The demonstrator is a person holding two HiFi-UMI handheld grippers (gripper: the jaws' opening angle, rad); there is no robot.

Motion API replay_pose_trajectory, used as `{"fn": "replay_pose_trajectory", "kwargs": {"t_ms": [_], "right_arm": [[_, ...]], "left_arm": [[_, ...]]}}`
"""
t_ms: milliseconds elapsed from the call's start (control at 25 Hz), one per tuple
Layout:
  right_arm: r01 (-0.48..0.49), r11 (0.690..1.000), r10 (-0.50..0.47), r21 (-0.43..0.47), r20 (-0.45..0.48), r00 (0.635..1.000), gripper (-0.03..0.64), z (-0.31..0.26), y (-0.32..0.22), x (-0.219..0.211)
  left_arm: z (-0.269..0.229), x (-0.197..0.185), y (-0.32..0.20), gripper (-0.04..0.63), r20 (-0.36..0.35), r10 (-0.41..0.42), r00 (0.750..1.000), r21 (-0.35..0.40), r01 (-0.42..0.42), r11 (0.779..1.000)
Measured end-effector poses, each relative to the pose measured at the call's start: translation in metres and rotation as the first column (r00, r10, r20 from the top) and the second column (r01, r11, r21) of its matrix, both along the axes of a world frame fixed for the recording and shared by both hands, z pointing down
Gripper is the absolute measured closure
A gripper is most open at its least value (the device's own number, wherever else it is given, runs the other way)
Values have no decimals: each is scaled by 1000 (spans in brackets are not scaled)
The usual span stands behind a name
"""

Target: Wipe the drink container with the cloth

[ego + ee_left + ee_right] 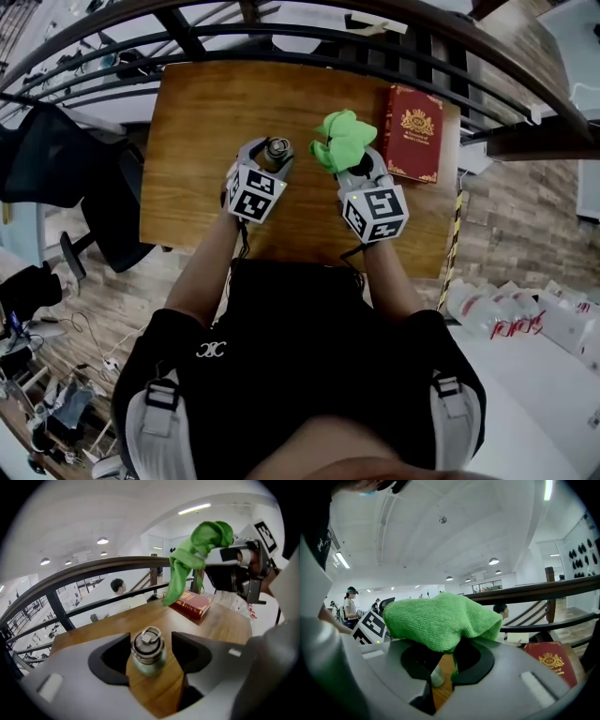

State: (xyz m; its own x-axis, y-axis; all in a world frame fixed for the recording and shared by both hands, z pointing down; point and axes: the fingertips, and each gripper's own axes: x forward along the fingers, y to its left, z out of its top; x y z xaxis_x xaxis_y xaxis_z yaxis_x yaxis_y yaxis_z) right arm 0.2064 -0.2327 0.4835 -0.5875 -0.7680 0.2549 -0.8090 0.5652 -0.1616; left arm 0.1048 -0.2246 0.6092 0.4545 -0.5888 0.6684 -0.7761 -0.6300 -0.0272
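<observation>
Left gripper: jaws spread wide on either side of the small pale-green metal drink bottle with a steel cap, which stands upright and ungripped on the brown wooden table. Right gripper: jaws clamped on the crumpled bright-green microfibre cloth, raised nearby. An off-centre closure would probably tip the narrow bottle, and wiping before the grip is firm could push it toward the red hardcover book beyond.

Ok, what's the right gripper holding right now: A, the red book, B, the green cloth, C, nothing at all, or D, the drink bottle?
B: the green cloth is clamped in the right gripper, while the drink bottle stands on the table and the red book lies flat on it.
</observation>
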Motion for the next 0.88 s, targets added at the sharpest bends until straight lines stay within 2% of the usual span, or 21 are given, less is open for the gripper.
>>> {"fn": "replay_pose_trajectory", "kwargs": {"t_ms": [440, 560, 880], "right_arm": [[-25, 1000, 25, -17, -2, 1000, 567, -1, 3, 7], [-33, 999, 32, -9, -7, 999, 566, -4, 3, 7], [-9, 1000, 9, 4, -27, 1000, 567, -11, 10, -8]], "left_arm": [[28, 2, -16, 290, 52, -15, 999, -57, 18, 998], [28, 0, -17, 284, 42, -32, 999, -47, 34, 998], [29, -6, 6, 284, 10, 27, 1000, 20, -27, 999]]}}
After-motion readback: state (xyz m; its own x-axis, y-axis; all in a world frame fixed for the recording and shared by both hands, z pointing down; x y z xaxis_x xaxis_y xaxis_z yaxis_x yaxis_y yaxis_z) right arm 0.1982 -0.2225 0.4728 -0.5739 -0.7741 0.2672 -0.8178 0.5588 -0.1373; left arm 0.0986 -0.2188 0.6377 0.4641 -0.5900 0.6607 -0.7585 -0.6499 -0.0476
